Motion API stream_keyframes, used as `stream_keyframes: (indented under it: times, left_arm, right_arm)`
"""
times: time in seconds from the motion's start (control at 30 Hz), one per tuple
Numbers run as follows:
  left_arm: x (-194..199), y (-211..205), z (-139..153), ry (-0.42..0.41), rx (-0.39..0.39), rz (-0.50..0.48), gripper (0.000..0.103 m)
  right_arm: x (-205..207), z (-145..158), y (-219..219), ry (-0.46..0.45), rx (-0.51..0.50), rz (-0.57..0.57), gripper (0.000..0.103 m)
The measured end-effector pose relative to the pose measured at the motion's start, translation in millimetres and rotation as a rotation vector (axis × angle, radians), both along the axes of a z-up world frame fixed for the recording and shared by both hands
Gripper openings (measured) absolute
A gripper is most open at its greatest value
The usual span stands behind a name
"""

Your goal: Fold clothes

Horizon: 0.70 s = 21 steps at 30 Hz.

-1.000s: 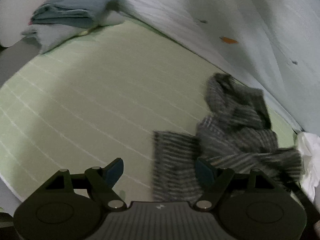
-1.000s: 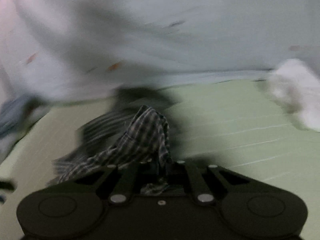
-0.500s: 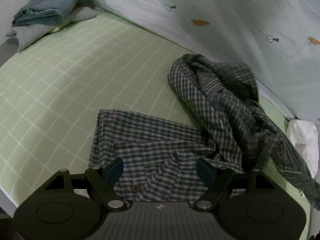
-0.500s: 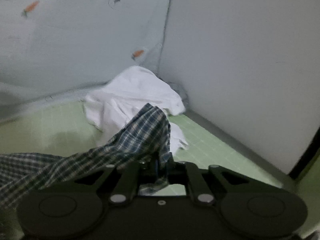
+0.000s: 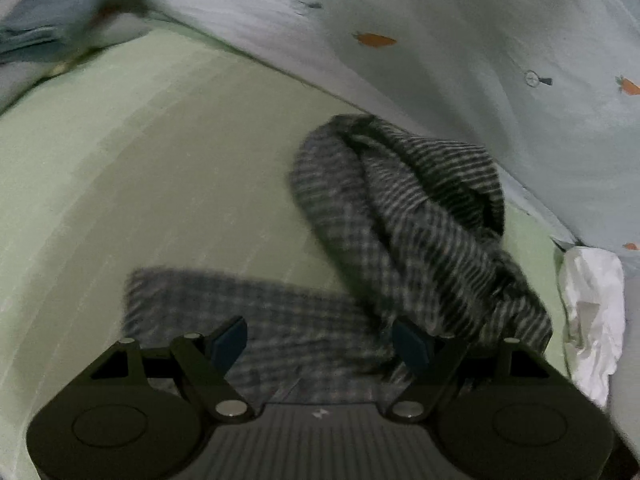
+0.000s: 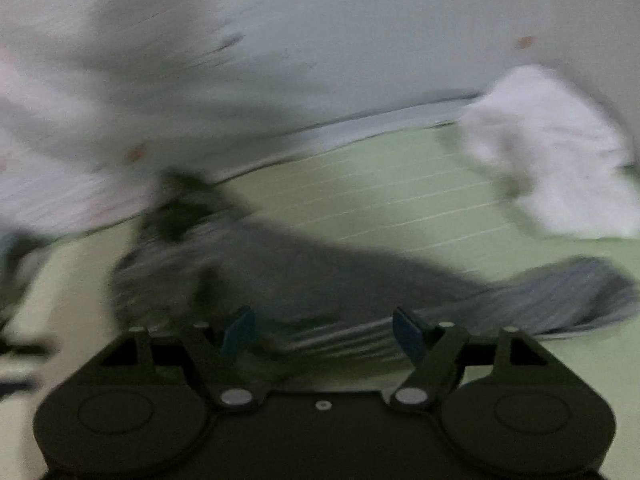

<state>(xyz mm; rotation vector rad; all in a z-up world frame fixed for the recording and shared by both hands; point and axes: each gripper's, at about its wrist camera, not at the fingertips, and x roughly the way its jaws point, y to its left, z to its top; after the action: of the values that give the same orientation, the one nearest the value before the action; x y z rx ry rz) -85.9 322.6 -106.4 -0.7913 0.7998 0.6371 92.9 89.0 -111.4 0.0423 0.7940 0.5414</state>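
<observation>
The dark checked cotton shirt (image 5: 400, 216) lies crumpled on the pale green gridded bed sheet (image 5: 140, 160), near its far edge. The right gripper (image 6: 325, 330) has just been opening and no longer pinches the cloth it held half a second ago. The left gripper (image 5: 320, 342) hovers spread over the flat part. I judge regrasping comes next.

The right wrist view is all smeared, so the checked shirt (image 6: 280, 276) looks like a grey blur. The white cloth (image 6: 560, 160) is fuzzy too. The folded blue clothes (image 5: 52, 24) are blurry and cut off.
</observation>
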Motion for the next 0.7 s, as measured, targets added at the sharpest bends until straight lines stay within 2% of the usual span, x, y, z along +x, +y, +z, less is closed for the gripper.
stream_keyframes:
  times: [0.1,0.17,0.2,0.23,0.3,0.37,0.43,0.5,0.6,0.7]
  left_arm:
    - [27.3,17.8,-9.8,-0.008,-0.023,-0.05,0.078]
    - [44.4,28.2,-17.0,-0.01,-0.043,-0.078,0.071]
    - [52.2,32.7,-21.4,-0.013,-0.055,-0.086,0.069]
    - [59.4,37.3,-27.3,-0.012,-0.072,-0.087,0.063]
    - [73.7,46.4,-41.2,0.001,-0.116,-0.084,0.045]
    - [86.2,54.8,-55.0,0.028,-0.151,-0.07,0.003]
    - [94.2,62.0,-62.9,0.038,-0.156,-0.053,0.002]
    - [96.6,68.7,-60.4,0.029,-0.118,-0.036,0.001]
    - [92.9,83.0,-40.4,0.021,0.01,-0.01,0.001]
    - [78.8,110.5,-9.0,-0.006,0.157,0.067,0.001]
  right_arm:
    - [10.6,-13.9,29.9,0.036,-0.033,0.103,0.077]
    - [21.9,-22.8,43.3,0.051,-0.065,0.117,0.075]
    - [28.0,-27.2,49.0,0.059,-0.08,0.12,0.067]
    - [33.2,-31.2,54.5,0.066,-0.095,0.123,0.06]
    - [35.3,-34.4,58.4,0.079,-0.115,0.127,0.024]
    - [43.9,-39.4,52.8,0.085,-0.112,0.104,0.009]
    - [50.4,-35.0,43.3,0.06,-0.105,0.051,0.005]
    - [59.6,-29.0,31.8,0.037,-0.105,-0.019,0.005]
    - [81.1,-14.3,9.8,-0.012,-0.1,-0.132,0.004]
    - [103.3,0.8,-7.3,-0.094,-0.137,-0.236,0.004]
